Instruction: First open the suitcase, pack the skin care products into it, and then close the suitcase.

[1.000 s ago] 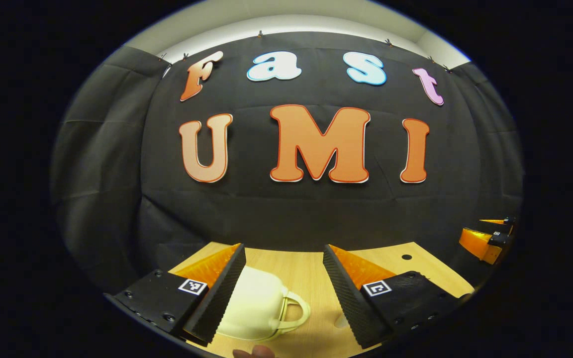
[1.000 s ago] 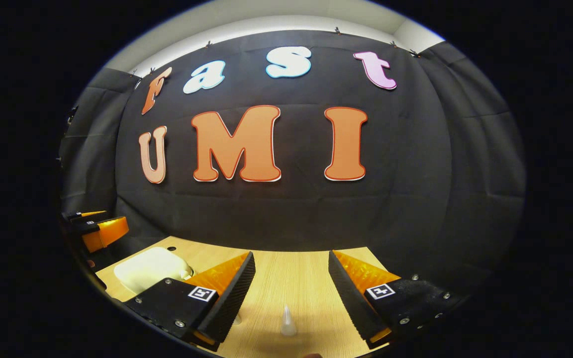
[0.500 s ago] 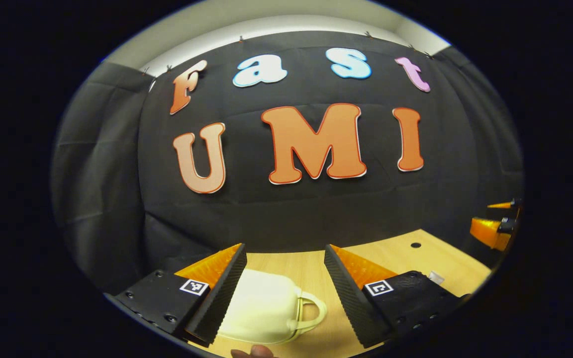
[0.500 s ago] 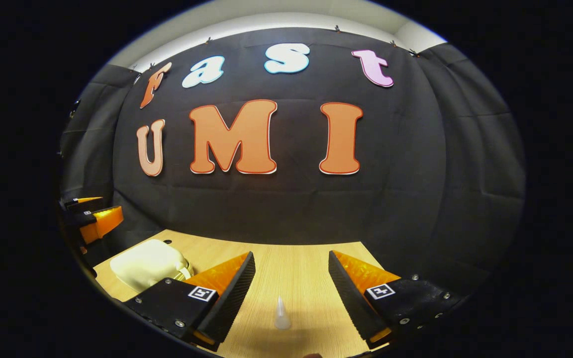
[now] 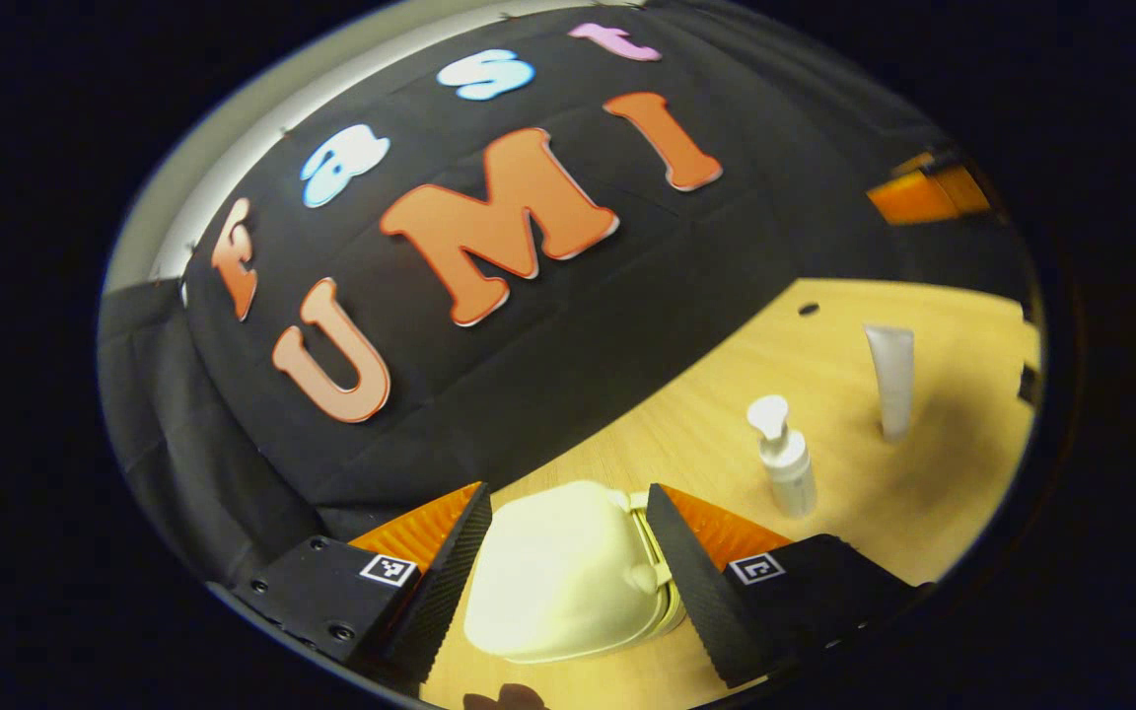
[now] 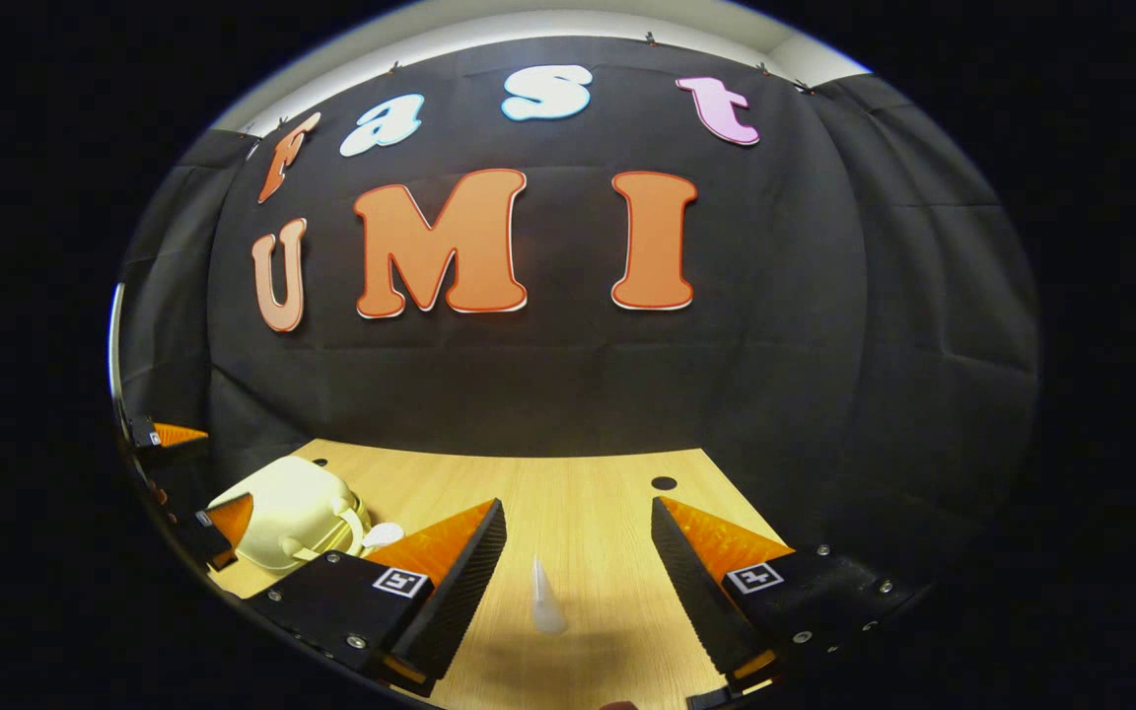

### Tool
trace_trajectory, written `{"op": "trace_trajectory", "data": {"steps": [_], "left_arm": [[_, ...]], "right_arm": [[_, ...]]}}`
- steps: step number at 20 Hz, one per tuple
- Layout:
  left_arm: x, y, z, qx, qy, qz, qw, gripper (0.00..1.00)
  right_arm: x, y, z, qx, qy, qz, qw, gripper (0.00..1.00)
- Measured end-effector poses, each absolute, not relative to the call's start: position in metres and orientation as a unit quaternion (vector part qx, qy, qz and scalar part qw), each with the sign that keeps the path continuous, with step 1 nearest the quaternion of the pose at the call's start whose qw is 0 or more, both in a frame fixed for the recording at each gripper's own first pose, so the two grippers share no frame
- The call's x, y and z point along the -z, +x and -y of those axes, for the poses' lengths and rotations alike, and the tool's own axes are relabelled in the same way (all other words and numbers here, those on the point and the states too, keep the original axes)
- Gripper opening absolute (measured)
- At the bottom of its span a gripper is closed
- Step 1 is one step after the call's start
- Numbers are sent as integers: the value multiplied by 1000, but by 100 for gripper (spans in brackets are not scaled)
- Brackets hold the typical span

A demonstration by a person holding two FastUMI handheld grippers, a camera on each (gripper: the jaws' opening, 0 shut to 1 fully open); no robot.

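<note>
Opening step just starting: left gripper [image 5: 568,513] tilting in over closed cream suitcase [image 5: 558,577] on wooden table [image 5: 923,493], jaws spread wide on either side of it, not pressing. Lid shut, nothing packed yet. Pump bottle [image 5: 785,463] and white tube [image 5: 891,380] standing upright on table just beyond the case. Right gripper [image 6: 578,537] hovering wide open, holding nothing, tube [image 6: 543,597] standing between its fingers. Next probably needing a catch on lid edge or handle side, then lifting. Versus 0.5 s ago: left view rolled hard and swung right, bottle and tube now showing, suitcase sitting centred between the fingers; right view barely shifted.
</note>
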State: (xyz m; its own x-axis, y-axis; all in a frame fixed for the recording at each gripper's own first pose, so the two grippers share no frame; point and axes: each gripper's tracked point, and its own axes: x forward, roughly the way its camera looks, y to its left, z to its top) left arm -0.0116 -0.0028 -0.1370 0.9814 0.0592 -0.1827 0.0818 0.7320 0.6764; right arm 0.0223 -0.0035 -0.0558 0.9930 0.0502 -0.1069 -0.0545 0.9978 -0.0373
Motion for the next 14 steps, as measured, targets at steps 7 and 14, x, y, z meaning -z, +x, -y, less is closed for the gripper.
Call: {"op": "trace_trajectory", "data": {"steps": [7, 14], "left_arm": [[220, -4, 12, 42, 489, -143, 860, 99], [256, 38, 4, 39, 546, -174, 818, 99]], "right_arm": [[84, 27, 36, 5, -10, -90, 996, 95], [109, 35, 58, 24, -13, -120, 992, 95]]}}
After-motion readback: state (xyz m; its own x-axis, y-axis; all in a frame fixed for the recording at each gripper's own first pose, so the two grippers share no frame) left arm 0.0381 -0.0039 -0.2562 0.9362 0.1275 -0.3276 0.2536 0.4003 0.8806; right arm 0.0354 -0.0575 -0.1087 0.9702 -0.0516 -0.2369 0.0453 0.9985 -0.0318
